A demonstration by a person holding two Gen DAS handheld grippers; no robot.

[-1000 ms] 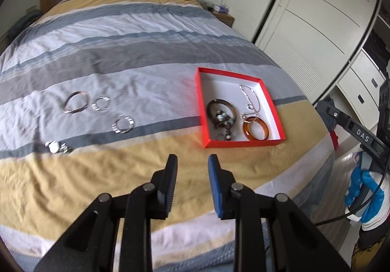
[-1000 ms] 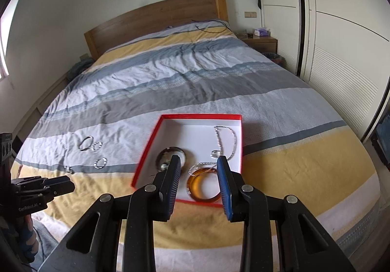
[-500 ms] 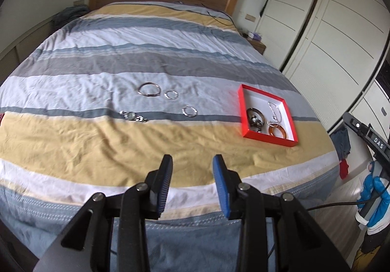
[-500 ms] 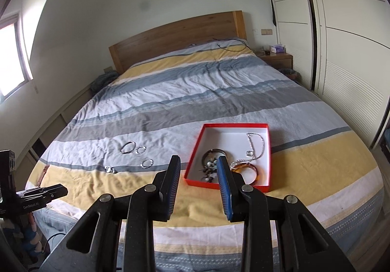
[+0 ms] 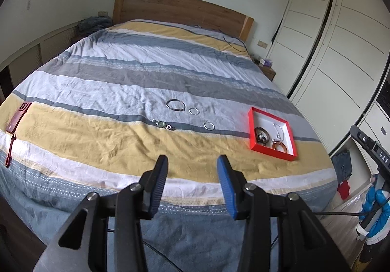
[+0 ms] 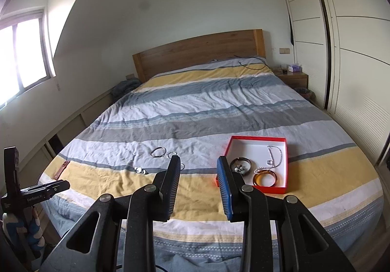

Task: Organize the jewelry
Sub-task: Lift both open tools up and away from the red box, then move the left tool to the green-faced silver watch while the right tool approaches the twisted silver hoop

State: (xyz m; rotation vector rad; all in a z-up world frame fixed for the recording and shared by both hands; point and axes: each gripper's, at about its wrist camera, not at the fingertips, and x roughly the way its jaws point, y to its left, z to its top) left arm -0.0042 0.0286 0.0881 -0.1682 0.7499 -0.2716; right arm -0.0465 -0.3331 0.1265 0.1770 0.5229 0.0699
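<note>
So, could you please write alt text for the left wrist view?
The empty left gripper, jaws opening, hangs over the foot of a striped bed. Ahead lie loose silver bracelets and a red box holding jewelry.

I'm looking from the foot of the bed (image 5: 151,82) on both feeds, well back from it, tilted down toward the headboard (image 5: 185,7). My left wrist view sits off the bed's left half, so the red box (image 5: 271,134) lands right of centre. My right wrist view stands nearer that box (image 6: 258,167), almost straight ahead. Both share the striped cover, the box, the loose rings left of it, and each catches the other gripper at its frame edge.
</note>
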